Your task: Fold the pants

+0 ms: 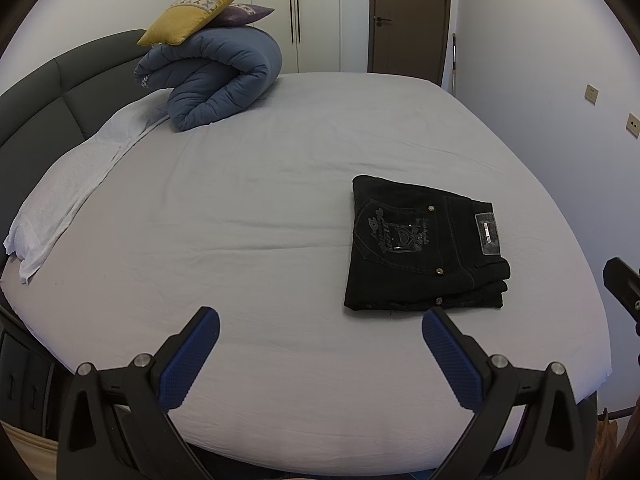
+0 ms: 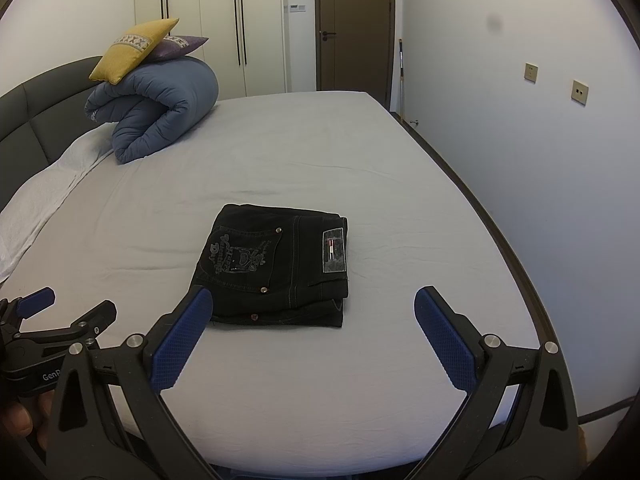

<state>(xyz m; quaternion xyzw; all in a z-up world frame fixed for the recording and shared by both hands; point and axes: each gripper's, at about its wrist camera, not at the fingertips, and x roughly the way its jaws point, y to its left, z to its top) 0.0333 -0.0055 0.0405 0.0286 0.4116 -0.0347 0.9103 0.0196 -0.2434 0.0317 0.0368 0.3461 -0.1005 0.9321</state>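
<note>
Black jeans (image 1: 424, 244) lie folded into a compact rectangle on the grey bed sheet (image 1: 240, 220), back pocket embroidery and waistband patch facing up. They also show in the right wrist view (image 2: 276, 266). My left gripper (image 1: 320, 320) is open and empty, held above the bed's near edge, left of the jeans. My right gripper (image 2: 314, 304) is open and empty, just in front of the jeans, apart from them. The left gripper also shows at the lower left of the right wrist view (image 2: 60, 312).
A rolled blue duvet (image 1: 216, 80) with a yellow cushion (image 1: 192, 12) and a purple cushion on top sits at the head of the bed. A white pillow (image 1: 68, 196) lies by the dark headboard (image 1: 52, 80). A wall (image 2: 520, 140) runs along the bed's right side.
</note>
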